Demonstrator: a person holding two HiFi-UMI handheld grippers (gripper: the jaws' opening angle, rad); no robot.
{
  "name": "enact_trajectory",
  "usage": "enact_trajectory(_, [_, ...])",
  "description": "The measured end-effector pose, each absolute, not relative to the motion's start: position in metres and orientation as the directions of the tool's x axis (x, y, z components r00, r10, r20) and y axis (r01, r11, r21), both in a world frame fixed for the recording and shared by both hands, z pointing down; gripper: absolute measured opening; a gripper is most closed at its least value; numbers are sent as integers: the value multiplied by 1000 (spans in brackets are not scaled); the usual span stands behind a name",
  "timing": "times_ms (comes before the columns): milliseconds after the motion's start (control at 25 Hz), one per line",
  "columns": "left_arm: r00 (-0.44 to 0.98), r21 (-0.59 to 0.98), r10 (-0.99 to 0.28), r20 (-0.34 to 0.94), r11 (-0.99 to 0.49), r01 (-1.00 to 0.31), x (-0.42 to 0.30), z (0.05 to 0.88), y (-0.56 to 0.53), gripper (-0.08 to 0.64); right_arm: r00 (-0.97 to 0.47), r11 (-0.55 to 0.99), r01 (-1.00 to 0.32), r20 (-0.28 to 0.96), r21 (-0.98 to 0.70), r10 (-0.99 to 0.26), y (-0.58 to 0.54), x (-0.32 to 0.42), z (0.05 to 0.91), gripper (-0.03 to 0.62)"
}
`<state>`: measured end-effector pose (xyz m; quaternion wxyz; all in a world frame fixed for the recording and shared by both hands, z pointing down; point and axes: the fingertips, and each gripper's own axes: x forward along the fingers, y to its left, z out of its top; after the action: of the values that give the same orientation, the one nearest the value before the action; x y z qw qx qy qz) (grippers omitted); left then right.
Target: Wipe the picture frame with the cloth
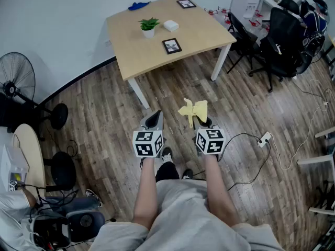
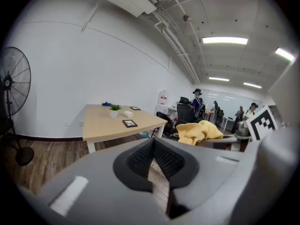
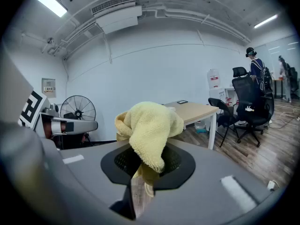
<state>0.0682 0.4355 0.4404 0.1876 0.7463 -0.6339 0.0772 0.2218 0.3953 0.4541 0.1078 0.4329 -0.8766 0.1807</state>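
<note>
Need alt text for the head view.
Seen from above, a person on a wood floor holds the right hand-held gripper, clamping a yellow cloth, and the empty left hand-held gripper. Ahead stands a table with a picture frame, a farther frame and a plant.

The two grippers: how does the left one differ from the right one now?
The left gripper holds nothing; the right gripper is shut on the yellow cloth. The left gripper's jaws meet tip to tip, while the right gripper's jaws have cloth bunched above them. Both are held over the wooden floor, short of the table.
</note>
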Motion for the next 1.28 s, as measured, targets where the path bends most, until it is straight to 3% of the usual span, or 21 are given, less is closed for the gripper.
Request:
enact_trajectory(440, [154, 173, -920, 361, -97, -980, 13, 435, 375, 52, -590, 561, -806, 332, -187, -737, 339, 188, 441, 58])
enact_trajectory(1280, [315, 230, -898, 308, -251, -940, -62, 438, 267, 52, -544, 485, -838, 305, -251, -782, 245, 125, 448, 58])
